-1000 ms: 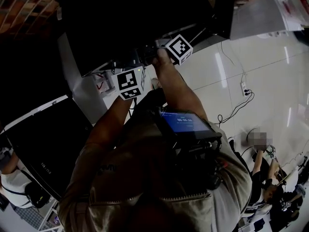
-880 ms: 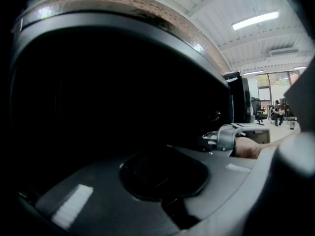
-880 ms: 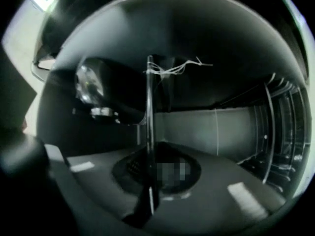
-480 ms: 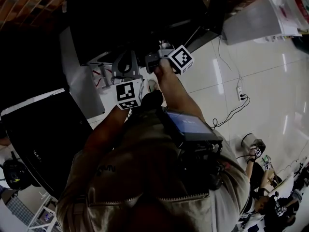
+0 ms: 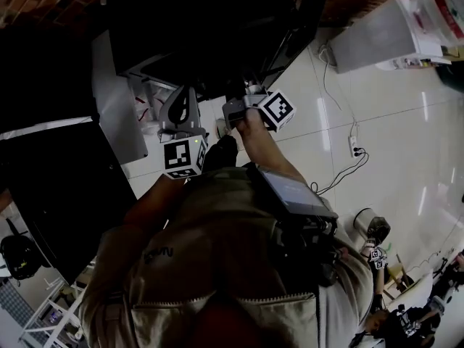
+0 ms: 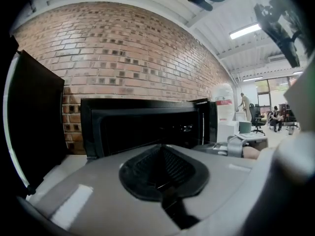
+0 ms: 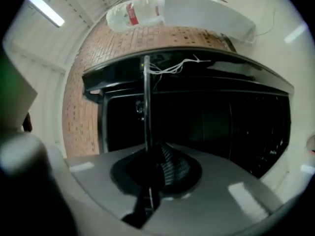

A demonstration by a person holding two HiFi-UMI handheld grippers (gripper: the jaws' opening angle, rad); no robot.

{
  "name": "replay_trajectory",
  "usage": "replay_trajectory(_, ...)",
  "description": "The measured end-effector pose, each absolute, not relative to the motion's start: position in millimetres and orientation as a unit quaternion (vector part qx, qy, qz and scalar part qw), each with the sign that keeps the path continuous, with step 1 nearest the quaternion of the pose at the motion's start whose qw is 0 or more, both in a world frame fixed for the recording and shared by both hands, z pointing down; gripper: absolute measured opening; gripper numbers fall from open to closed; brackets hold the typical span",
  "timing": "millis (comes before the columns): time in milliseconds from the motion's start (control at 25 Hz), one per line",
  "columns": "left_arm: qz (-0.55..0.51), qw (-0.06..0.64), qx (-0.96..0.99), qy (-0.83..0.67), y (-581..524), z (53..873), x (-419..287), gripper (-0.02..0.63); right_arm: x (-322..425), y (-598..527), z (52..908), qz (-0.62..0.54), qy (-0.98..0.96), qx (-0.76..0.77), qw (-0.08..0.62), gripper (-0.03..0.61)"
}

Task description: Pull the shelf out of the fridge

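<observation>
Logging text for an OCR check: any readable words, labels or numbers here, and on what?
No text can be read.
Jug label: red, print too blurred.
Shirt print: too dark and blurred.
Chest screen: nothing legible.
Marker cubes: square patterns only, no words.

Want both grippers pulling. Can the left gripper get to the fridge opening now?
Probably yes: the left gripper, jaws shut and empty, faces the open fridge with nothing visible between them.
</observation>
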State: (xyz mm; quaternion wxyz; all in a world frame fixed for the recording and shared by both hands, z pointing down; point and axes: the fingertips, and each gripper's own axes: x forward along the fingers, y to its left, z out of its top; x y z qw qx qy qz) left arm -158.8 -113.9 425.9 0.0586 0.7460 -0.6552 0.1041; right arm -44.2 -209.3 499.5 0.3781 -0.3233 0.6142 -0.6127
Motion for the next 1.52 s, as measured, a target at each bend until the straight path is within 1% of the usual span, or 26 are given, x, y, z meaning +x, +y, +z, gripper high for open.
replay_trajectory(640, 0.04, 0.034, 0.68, -0.731, 1.1, 371.9, -129.8, 0.005, 34.6, -91.2, 468.5, -0.641, 0.623, -0.299, 0.334, 0.011)
replay_trajectory(960, 0.001, 0.01, 0.648, -0.761, 55.7, 340.7, -133.7, 0.005, 72.2, -48.0, 451.7, -0.636, 0.635, -0.296, 0.324, 0.011)
replay_trajectory(1120, 0.001, -0.006, 0.659, -0.752, 73.7, 328.1, -138.3, 0.005, 79.0, -33.3, 435.5, -0.619, 0.641, -0.302, 0.338, 0.011)
replay_trajectory(1280, 0.009, 0.006, 0.676, -0.737, 97.8, 332.4, -144.4, 0.005, 83.0, -10.6, 418.4, -0.606, 0.629, -0.313, 0.373, 0.011)
replay_trajectory(1400, 0.014, 0.002, 0.693, -0.72, 116.6, 332.0, -152.2, 0.005, 80.8, 14.7, 409.3, -0.606, 0.602, -0.324, 0.406, 0.011)
replay_trajectory(1520, 0.013, 0.008, 0.705, -0.709, 132.1, 335.7, -160.0, 0.005, 80.0, 35.2, 404.3, -0.601, 0.59, -0.335, 0.423, 0.011)
